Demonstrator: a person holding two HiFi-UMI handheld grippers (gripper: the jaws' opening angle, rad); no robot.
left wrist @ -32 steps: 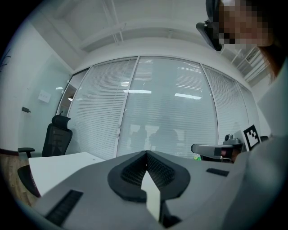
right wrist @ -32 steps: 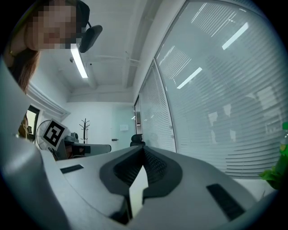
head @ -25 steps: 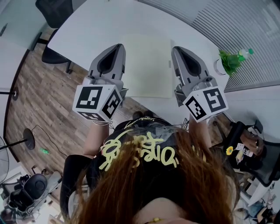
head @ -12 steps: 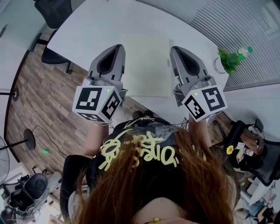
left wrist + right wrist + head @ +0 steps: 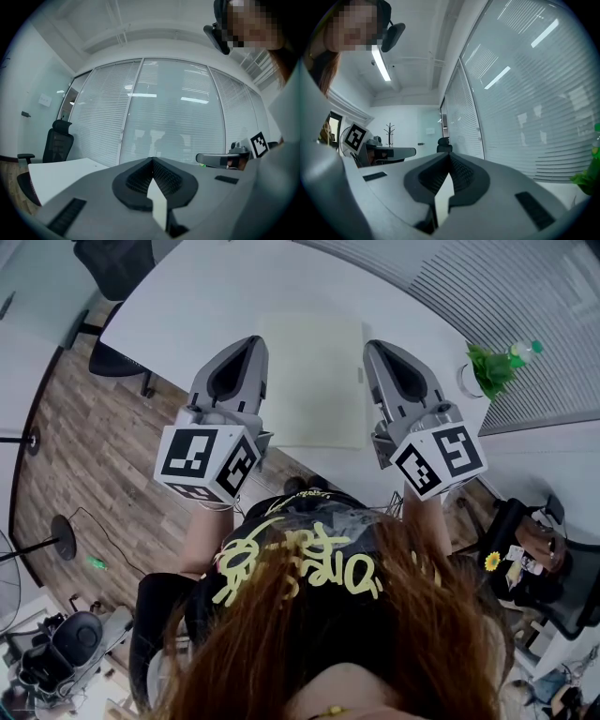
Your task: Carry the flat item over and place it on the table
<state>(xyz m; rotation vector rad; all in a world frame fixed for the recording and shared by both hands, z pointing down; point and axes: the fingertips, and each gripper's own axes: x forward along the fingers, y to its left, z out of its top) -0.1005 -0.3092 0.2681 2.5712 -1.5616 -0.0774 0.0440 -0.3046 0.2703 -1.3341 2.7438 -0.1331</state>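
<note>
The left gripper [image 5: 246,343] and the right gripper [image 5: 375,345] were held level side by side over the near part of the white tabletop [image 5: 206,296]. The pale flat item [image 5: 314,381] stretched between them. In the left gripper view the jaws were closed together on a thin pale edge of that flat item [image 5: 157,201], and the right gripper view showed the same: its jaws were pinched on the sheet's other edge [image 5: 443,197]. So each gripper clamped one side of the flat item, the left gripper on its left edge and the right gripper on its right edge.

From the head view the sheet lay over the tabletop, its near edge close to the tabletop's near rim. Whether it rested on the surface or hung just above could not be told. A green plant [image 5: 492,371] stood at the far right of the tabletop, and a black office chair [image 5: 117,263] stood at the far left.
</note>
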